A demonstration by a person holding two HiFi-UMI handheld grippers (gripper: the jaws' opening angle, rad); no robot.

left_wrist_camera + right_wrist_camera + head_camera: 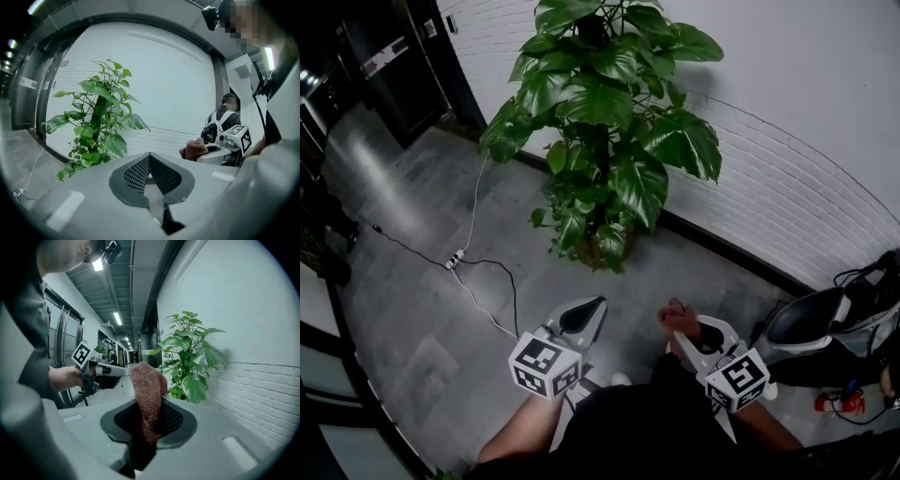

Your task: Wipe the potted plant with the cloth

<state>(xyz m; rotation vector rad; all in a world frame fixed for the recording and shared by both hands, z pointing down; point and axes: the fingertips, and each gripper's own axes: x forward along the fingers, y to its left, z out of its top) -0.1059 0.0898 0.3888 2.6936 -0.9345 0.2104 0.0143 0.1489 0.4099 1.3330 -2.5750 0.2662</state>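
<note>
A tall potted plant (pixel 605 122) with broad green leaves stands on the floor against the white brick wall; it also shows as the plant (pixel 96 126) in the left gripper view and the plant (pixel 190 364) in the right gripper view. My right gripper (pixel 682 323) is shut on a reddish-brown cloth (pixel 147 394), which sticks up between its jaws, seen as the cloth (pixel 675 317) from above. My left gripper (pixel 598 305) is shut with nothing in it. Both grippers hang side by side, well short of the plant.
A white cable with a power strip (pixel 453 260) runs across the grey tiled floor (pixel 412 216) left of the plant. A parked scooter (pixel 834 323) stands at the right by the wall. A dark doorway (pixel 389 66) lies at the far left.
</note>
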